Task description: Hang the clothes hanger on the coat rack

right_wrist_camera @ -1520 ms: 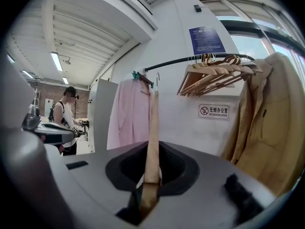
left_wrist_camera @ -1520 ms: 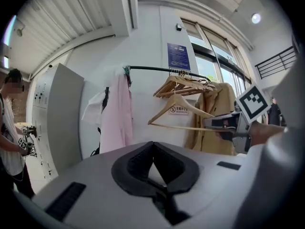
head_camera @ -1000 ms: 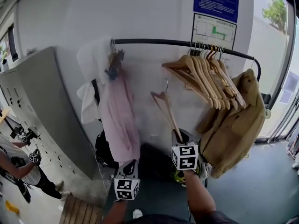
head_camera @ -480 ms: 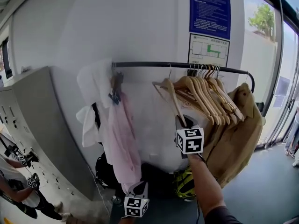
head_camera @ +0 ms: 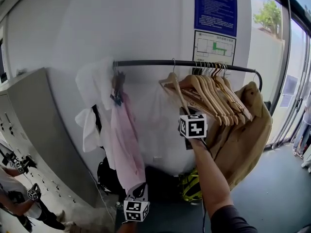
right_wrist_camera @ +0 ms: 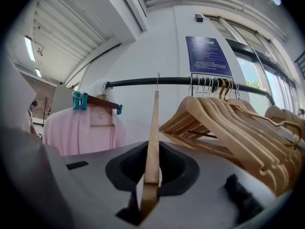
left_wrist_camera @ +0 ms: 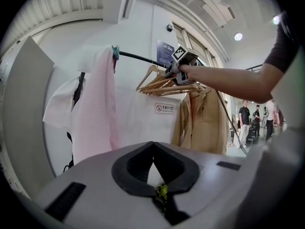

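My right gripper (head_camera: 184,113) (right_wrist_camera: 153,149) is shut on the lower end of one arm of a wooden clothes hanger (head_camera: 176,85) (right_wrist_camera: 153,128), held up at arm's length. The hanger's metal hook (head_camera: 173,62) (right_wrist_camera: 157,78) is level with the black rail of the coat rack (head_camera: 146,62) (right_wrist_camera: 133,82), just left of the other hangers. Whether the hook rests on the rail I cannot tell. My left gripper (head_camera: 138,193) (left_wrist_camera: 152,144) hangs low by the pink garment, jaws shut with nothing in them. In the left gripper view the right gripper (left_wrist_camera: 178,61) shows up at the rail.
Several wooden hangers (head_camera: 218,93) (right_wrist_camera: 228,123) crowd the rail's right half, with a tan jacket (head_camera: 248,130) beyond. A pink garment (head_camera: 124,135) and a white one (head_camera: 92,106) hang at the left end. Grey lockers (head_camera: 34,125) stand left, bags (head_camera: 109,171) below, glass doors right.
My right gripper has risen with the hanger from well below the rail, bringing its hook up to the rail. The left gripper has stayed low and sunk a little in the view.
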The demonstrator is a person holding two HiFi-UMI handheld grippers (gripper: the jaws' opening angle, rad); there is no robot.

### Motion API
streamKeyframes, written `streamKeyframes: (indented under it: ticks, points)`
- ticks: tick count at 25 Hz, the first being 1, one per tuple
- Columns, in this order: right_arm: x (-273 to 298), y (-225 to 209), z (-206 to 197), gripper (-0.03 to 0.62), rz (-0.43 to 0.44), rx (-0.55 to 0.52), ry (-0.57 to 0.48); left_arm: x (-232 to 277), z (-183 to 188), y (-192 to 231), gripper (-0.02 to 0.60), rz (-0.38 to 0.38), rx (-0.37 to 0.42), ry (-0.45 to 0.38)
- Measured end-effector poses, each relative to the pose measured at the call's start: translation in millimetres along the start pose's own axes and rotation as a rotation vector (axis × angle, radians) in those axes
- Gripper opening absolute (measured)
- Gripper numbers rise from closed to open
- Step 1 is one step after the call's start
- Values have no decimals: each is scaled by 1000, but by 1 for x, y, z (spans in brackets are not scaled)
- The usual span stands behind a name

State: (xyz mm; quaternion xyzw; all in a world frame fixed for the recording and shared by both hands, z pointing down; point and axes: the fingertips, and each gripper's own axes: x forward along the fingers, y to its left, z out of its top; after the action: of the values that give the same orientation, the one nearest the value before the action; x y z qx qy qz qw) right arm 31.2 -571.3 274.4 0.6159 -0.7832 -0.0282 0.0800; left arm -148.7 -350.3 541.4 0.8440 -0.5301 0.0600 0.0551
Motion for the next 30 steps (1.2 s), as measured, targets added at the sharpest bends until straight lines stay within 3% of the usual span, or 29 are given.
streamKeyframes:
  ticks: [10,15,18,22,30]
  points:
    - [8,3,-12,54,0,15,38,8,-1,0,9,-22,-13,2]
    - [9,2,-10,57,-32,-44,8,13,1,3,8,-25,-13,-2]
    - [4,4,-10,134,-19,-55,-18,15,6,7,8,-20,-21,-9]
    - [-19,4,-4,176,-21,-68,-75,24,34,12,8,-22,-2,-52]
    - [-105,20,-21,179,1,-94,-160,46,85,11,8,-28,32,-141]
